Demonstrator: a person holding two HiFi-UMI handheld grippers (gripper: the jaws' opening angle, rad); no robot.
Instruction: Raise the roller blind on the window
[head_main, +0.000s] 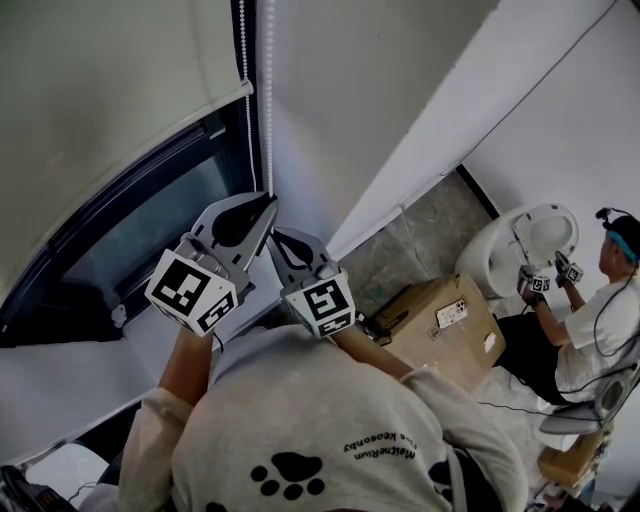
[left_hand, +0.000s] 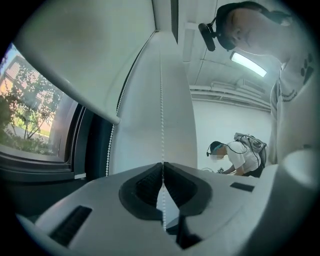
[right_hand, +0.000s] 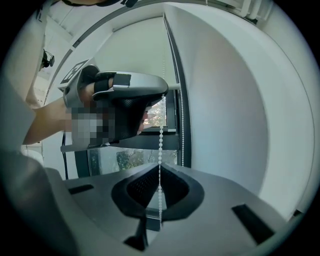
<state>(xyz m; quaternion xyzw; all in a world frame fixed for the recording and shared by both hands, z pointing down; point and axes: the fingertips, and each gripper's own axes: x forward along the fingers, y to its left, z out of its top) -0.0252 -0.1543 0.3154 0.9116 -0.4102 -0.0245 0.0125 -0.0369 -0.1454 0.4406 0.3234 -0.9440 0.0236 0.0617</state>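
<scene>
White bead chain (head_main: 268, 110) hangs just right of the window (head_main: 150, 230), and both the left hand-held gripper (left_hand: 162, 166) and the right hand-held gripper (right_hand: 160, 169) pinch it tight between closed jaws, likely to pull up the roller blind (head_main: 100, 110) covering the window's top.

Matt cloth blind (head_main: 100, 100), plastic bead chain (head_main: 268, 110)

On bead chain (head_main: 268, 100), right of roller blind (head_main: 100, 100): left gripper (head_main: 266, 206) above right gripper (head_main: 276, 238); cardboard box (head_main: 440, 325) on floor (head_main: 425, 235) farther right.
</scene>
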